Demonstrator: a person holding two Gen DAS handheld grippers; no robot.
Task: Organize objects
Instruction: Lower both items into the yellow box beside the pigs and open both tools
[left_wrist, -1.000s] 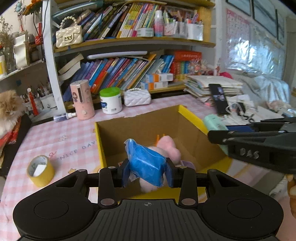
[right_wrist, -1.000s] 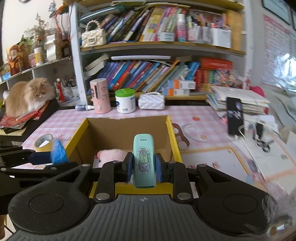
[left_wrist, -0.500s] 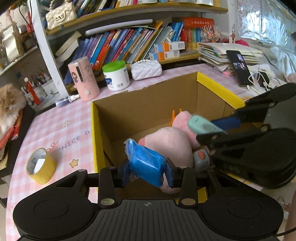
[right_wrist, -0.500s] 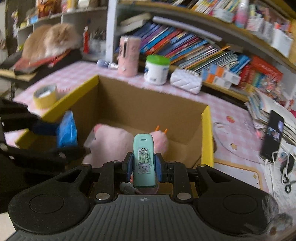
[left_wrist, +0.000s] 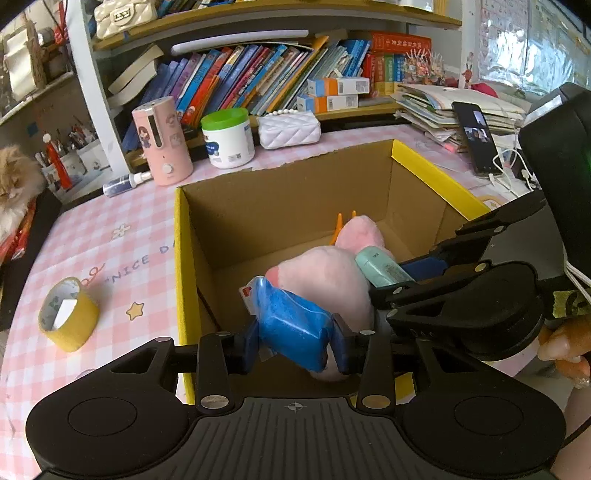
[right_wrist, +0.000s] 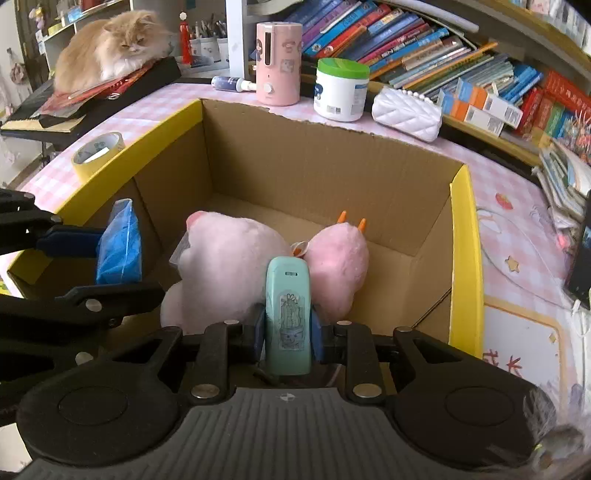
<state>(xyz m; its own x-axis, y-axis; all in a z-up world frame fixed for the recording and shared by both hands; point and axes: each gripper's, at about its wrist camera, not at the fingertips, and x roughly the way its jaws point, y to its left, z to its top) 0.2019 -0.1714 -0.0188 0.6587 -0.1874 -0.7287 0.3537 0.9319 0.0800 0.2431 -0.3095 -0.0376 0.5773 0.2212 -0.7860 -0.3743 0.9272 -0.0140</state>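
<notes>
blue crinkly packet (left_wrist: 291, 330) sits clamped between the pads of my left gripper (left_wrist: 295, 341), tilted, over the near left corner of the box (left_wrist: 295, 192). my right gripper (right_wrist: 288, 330) is closed on a mint stapler (right_wrist: 288, 314), upright between its pads, with a cactus sticker facing me; it hangs over the near edge of the box, just in front of the plush (right_wrist: 236, 266). the pink plush lies on the box floor, filling the near half, with two small orange tips at its far end. from the left wrist view the stapler's tip looks to be against the plush; i cannot tell whether it really touches.

the box is open cardboard with yellow top edges, standing on a pink checked tablecloth (left_wrist: 103, 251). left of the box lies a roll of yellow tape (left_wrist: 68, 314). behind the box stand a pink cylinder (left_wrist: 162, 140) and a white jar with a green lid (left_wrist: 227, 136), and right of the jar a white quilted purse (left_wrist: 290, 127). a small spray bottle (left_wrist: 127, 182) lies left of the cylinder. behind the box to the right a phone (left_wrist: 476, 136) leans on a stack of papers. an orange cat (right_wrist: 107, 46) lies on a black ledge, left of and behind the box. bookshelves fill the wall behind it all.
</notes>
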